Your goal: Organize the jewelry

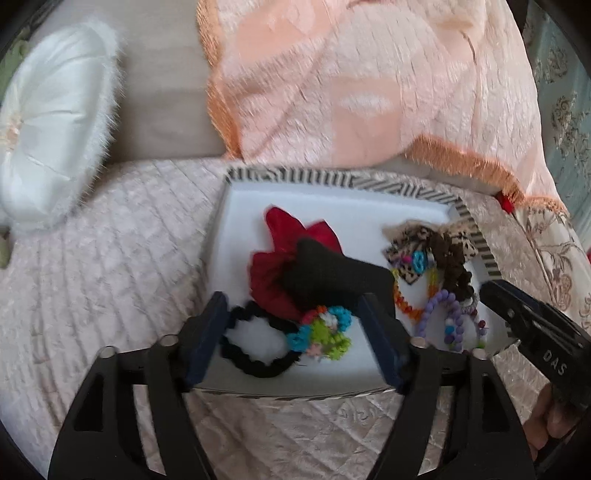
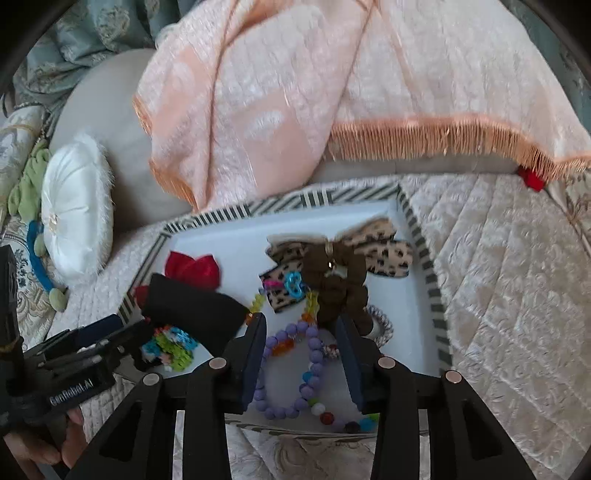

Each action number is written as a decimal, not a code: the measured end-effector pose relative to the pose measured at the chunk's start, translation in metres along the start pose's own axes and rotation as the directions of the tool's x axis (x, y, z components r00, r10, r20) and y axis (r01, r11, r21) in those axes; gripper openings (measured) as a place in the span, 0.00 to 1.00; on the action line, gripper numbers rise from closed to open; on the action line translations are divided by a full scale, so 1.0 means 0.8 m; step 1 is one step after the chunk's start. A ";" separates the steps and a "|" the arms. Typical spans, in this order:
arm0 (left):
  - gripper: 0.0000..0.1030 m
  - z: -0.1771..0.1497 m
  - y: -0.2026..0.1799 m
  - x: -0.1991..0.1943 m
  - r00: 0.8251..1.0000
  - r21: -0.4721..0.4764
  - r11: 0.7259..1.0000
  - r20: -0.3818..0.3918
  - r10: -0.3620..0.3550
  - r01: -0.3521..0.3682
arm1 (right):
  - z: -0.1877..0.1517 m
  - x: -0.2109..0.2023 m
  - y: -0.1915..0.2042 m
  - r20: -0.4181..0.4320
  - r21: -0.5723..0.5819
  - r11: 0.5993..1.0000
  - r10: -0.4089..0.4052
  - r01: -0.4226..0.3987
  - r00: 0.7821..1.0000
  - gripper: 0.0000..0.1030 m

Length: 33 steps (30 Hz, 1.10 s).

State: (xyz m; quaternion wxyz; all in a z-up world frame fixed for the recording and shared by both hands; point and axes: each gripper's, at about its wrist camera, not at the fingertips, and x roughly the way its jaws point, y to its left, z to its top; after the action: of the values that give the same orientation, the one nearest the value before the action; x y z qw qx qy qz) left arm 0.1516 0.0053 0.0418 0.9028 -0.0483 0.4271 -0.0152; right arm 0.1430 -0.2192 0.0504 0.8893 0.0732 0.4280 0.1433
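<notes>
A: Left wrist view: a quilted pale pink bedspread [image 1: 110, 240] carries a white tray with a black-and-white striped rim [image 1: 332, 181]. At twelve o'clock a peach fringed blanket [image 1: 369, 81] is heaped; at nine o'clock sits a round white satin cushion with a furry edge [image 1: 51, 122].

B: And the grippers?

A: The left gripper [image 1: 295, 328] is spread wide over a black scrunchie [image 1: 255, 347] and a bright loom-band bracelet [image 1: 325, 332], touching neither. The right gripper [image 2: 301, 354] is also parted wide, straddling a lilac bead bracelet [image 2: 314, 354] on the tray's near side.

B: Anything hard to read?

A: A black fabric piece [image 1: 332, 273] covers part of the red satin scrunchie [image 1: 288, 243]. The leopard-print bow with a brown centre [image 2: 340, 254] at one o'clock is blurred, and the beads tangle beneath it. Teal patterned curtains [image 2: 85, 33] are cut off at the edge.
</notes>
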 end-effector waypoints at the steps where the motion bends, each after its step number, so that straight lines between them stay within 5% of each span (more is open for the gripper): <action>1: 0.83 0.000 0.003 -0.007 1.000 0.002 1.000 0.007 0.008 -0.008 | -0.002 -0.007 0.002 0.007 -0.008 1.000 -0.015 0.015 1.000 0.36; 5: 0.93 -0.019 0.013 -0.028 0.997 -0.006 0.998 -0.012 0.070 -0.070 | -0.023 -0.030 0.017 -0.032 -0.040 0.995 -0.088 0.087 0.996 0.36; 10: 0.93 -0.063 0.014 -0.091 0.991 0.031 0.992 0.053 0.120 -0.122 | -0.060 -0.090 0.037 -0.020 -0.032 0.998 -0.059 0.059 0.998 0.43; 14: 0.93 -0.099 0.007 -0.147 0.974 0.060 0.983 0.155 0.164 -0.175 | -0.105 -0.137 0.040 0.038 -0.081 0.996 -0.039 0.042 0.998 0.57; 20: 1.00 -0.112 -0.001 -0.182 0.963 0.024 0.989 0.236 0.133 -0.143 | -0.126 -0.181 0.051 0.165 -0.135 0.987 -0.066 0.089 0.984 0.78; 26: 1.00 -0.099 0.003 -0.155 0.985 -0.055 0.994 0.137 0.103 -0.097 | -0.126 -0.171 0.041 0.116 -0.160 0.966 -0.187 0.204 0.975 0.79; 33: 1.00 -0.106 0.005 -0.112 0.998 -0.129 0.990 -0.013 0.062 -0.064 | -0.123 -0.176 0.038 0.136 -0.139 0.968 -0.192 0.210 0.972 0.80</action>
State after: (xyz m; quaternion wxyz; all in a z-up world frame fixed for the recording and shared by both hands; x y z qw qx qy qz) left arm 0.0293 0.0090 0.0570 0.8958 -0.0931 0.4327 0.0408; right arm -0.0229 -0.2346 0.1009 0.9266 -0.0300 0.3663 0.0798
